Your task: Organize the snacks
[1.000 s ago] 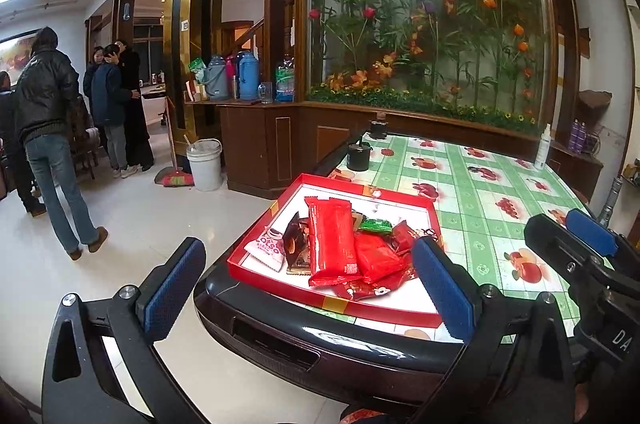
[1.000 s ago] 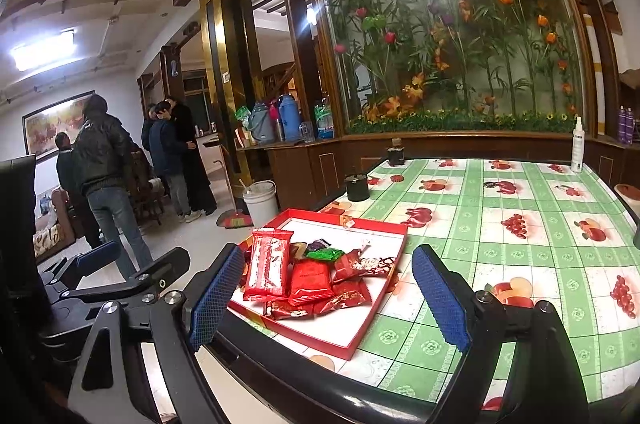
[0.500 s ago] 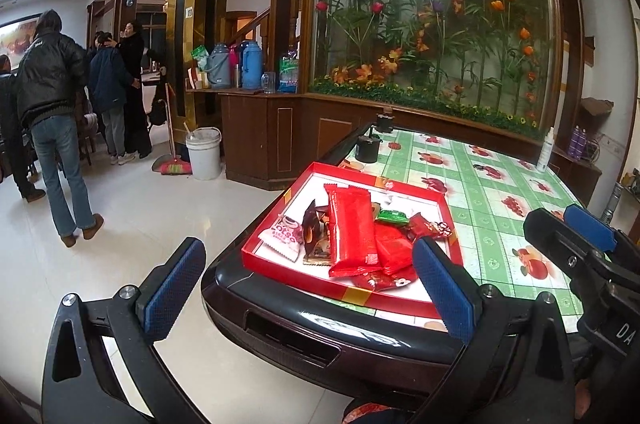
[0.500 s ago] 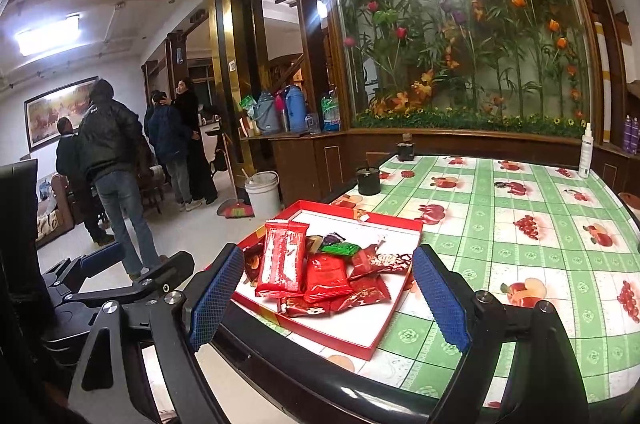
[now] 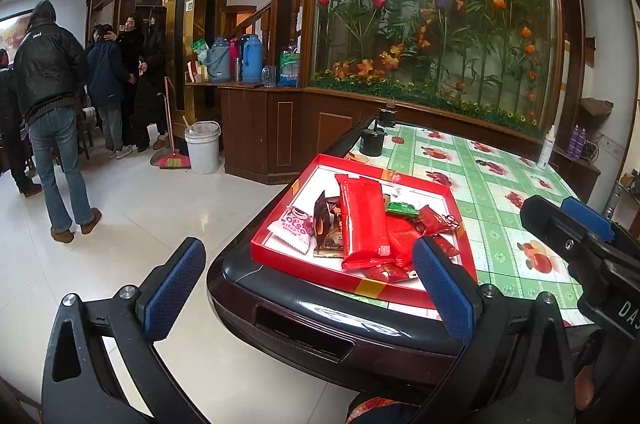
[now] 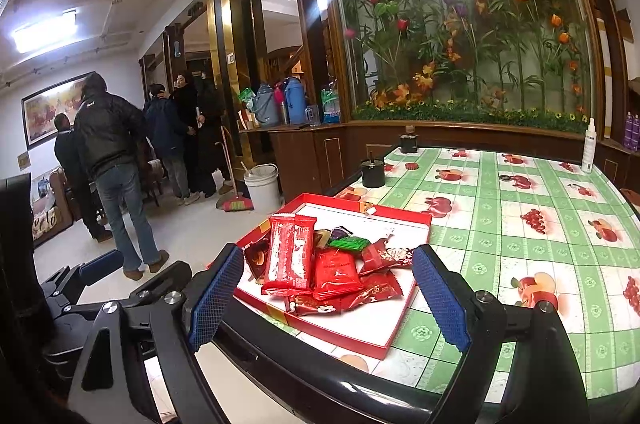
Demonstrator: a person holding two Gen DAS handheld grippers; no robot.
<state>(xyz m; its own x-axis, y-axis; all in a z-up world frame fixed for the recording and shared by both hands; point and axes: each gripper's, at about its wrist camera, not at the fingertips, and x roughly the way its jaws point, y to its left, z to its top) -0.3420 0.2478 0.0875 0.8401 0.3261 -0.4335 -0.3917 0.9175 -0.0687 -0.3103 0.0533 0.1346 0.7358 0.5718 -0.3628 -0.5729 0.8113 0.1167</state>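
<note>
Green fruit-print table [image 6: 520, 192] bears red snack tray [image 6: 412, 220]; both claws [image 5: 308, 272] [image 6: 332, 292] gape wide, empty.

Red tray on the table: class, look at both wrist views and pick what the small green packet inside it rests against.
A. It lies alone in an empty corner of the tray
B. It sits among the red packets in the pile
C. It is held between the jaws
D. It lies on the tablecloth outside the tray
B: the green packet lies in the pile of red packets inside the red tray, apart from either gripper.
</note>
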